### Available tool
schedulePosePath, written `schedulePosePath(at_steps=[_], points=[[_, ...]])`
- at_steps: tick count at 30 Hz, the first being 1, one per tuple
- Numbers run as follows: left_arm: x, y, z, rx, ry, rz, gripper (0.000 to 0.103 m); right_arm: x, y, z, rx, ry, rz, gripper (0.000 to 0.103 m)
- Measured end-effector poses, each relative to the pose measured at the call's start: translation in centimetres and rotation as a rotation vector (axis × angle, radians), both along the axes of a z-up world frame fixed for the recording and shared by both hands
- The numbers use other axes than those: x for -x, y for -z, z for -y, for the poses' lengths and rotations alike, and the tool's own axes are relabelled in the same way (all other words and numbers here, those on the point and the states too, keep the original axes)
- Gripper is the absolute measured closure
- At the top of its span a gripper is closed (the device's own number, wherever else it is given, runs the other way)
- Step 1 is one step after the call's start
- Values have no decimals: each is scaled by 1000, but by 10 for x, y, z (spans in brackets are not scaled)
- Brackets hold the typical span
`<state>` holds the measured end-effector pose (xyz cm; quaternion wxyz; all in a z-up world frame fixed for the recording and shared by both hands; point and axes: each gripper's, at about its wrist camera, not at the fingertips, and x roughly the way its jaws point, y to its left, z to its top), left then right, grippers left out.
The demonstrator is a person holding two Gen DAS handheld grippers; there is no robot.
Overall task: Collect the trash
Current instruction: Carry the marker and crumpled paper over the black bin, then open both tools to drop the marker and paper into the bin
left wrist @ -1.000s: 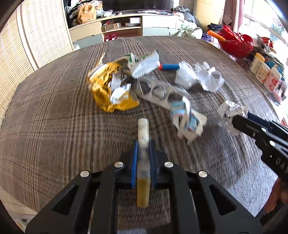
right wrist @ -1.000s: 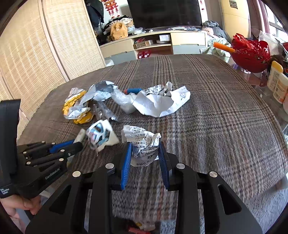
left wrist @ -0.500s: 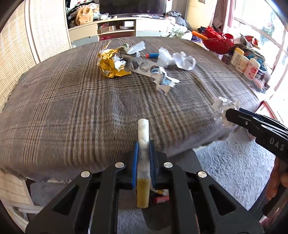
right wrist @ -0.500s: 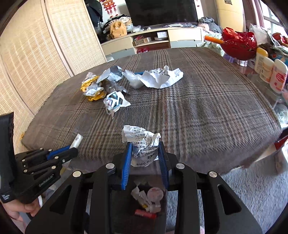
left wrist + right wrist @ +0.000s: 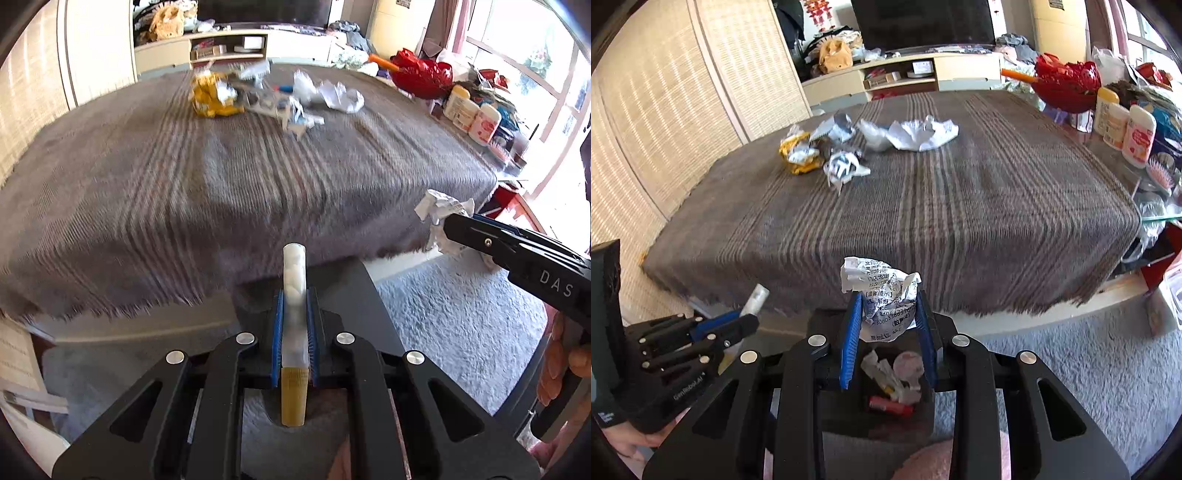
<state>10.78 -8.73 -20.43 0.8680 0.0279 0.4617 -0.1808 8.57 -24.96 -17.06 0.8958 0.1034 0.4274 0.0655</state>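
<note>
My left gripper is shut on a thin clear tube with a yellow cap, held past the near edge of the table. My right gripper is shut on a crumpled printed paper ball, directly above a dark bin on the floor that holds wrappers and a red tube. In the left wrist view the paper ball and right gripper show at the right. The right wrist view shows the left gripper with the tube at lower left. More trash lies far back on the table.
A brown plaid cloth covers the table. A red bowl and several white bottles stand at its right side. Wicker panels rise on the left. Grey carpet spreads under the table's near edge.
Both grippers have pulled back from the trash pile, across the cloth and past the table's near edge. The bin with its contents has come into view under the right gripper.
</note>
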Motion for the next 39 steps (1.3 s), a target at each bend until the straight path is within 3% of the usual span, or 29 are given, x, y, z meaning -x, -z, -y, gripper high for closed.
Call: schedulePosePath(at_steps=[14,26,29,32,34,35,36,39], points=[[12,73,-11,55,-19,-112,92,1,78,-19,-26,-20,-151,73],[9,92,-4,72,20,-139,92,0,106,-24,-61,-11,-206,70],[9,92,-1,72,21,-139,92,-3,102,-21,-78,4,-206,62],[8,92,-1,66,16,-141,92,-3,99,-16,-90,32,-193,44],[8,91,-4,70,11,-141,84,-3,95,-14,-88,42,-189,44],[7,90,-5,71,6,-138,73,-3,95,-12,-86,45,-187,42],[7,89,-8,73,2,-135,58,-2,93,-11,-84,50,-185,36],[8,84,-13,85,-11,-115,37,0,89,-8,-77,71,-171,18]])
